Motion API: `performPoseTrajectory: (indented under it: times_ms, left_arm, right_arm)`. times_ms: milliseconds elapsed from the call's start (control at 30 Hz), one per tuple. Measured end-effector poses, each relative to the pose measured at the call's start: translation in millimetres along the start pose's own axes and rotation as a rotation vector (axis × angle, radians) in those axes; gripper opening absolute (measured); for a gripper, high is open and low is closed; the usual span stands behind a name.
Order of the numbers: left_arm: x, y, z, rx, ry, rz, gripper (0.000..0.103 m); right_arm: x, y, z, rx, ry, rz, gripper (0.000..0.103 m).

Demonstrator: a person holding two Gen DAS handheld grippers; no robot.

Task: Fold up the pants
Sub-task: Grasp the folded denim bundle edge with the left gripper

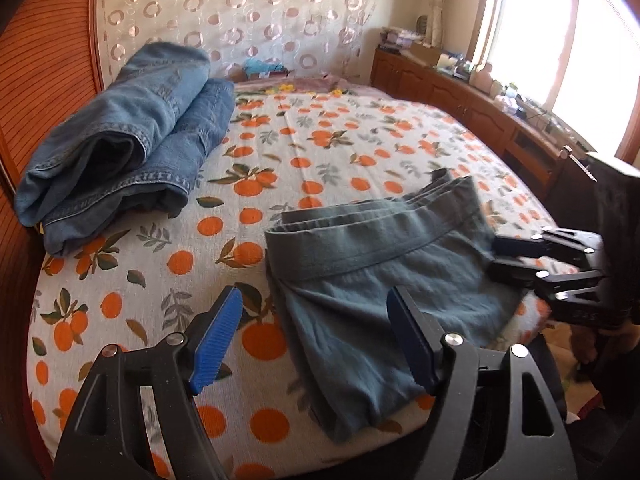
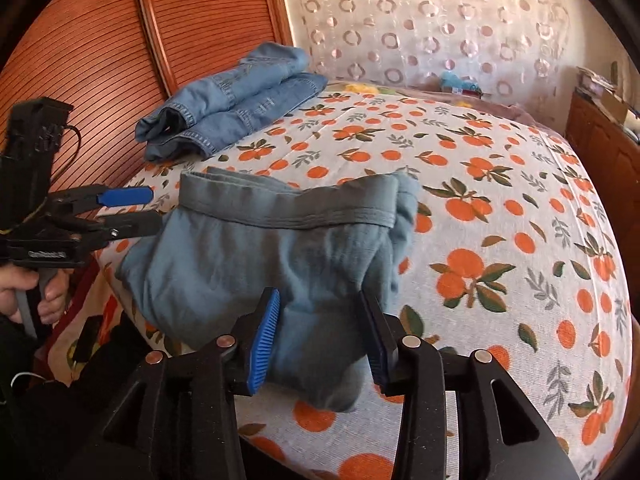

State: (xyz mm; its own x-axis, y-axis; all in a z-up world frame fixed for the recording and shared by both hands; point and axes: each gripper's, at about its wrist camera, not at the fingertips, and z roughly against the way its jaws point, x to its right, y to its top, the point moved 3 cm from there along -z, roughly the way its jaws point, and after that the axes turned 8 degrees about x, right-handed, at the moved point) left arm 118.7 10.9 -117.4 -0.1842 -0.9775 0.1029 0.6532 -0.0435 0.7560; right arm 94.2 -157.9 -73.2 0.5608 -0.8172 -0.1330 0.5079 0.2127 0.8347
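Grey-blue pants [image 1: 372, 280] lie folded on the bed near its front edge, waistband toward the far side; they also show in the right wrist view [image 2: 272, 248]. My left gripper [image 1: 316, 336] is open just above the pants' left edge, holding nothing. It shows from the side in the right wrist view [image 2: 154, 208], beside the pants' left end. My right gripper [image 2: 320, 336] is open with the pants' near fold lying between its fingers. It shows in the left wrist view [image 1: 496, 258] at the pants' right edge.
A folded pair of blue jeans [image 1: 124, 136] lies at the bed's far left by the wooden headboard [image 1: 44, 80]. The bedsheet [image 1: 320, 152] has an orange-fruit print. A wooden sideboard [image 1: 460, 92] with clutter runs under the window at the right.
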Motion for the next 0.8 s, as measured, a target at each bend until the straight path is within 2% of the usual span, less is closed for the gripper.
performPoseTrajectory:
  times_ms: [233,433,633,800]
  left_arm:
    - [-12,11,-18,-0.018,0.006,0.005,0.076]
    - [-17,19,-29,-0.022,-0.037,0.021,0.075]
    - [-17,17,-41,-0.043,-0.086,0.050,0.056]
    - [-21,18,-43,-0.034,-0.107,0.076,0.055]
  right_arm:
    - [13,22,-3,0.035,-0.039,-0.010,0.050]
    - [34,34,-24,-0.003,-0.028,-0.058,0.051]
    - [38,45,-48,-0.036,-0.001,-0.077,0.051]
    - [45,41,-55,-0.033,0.020,-0.102,0.051]
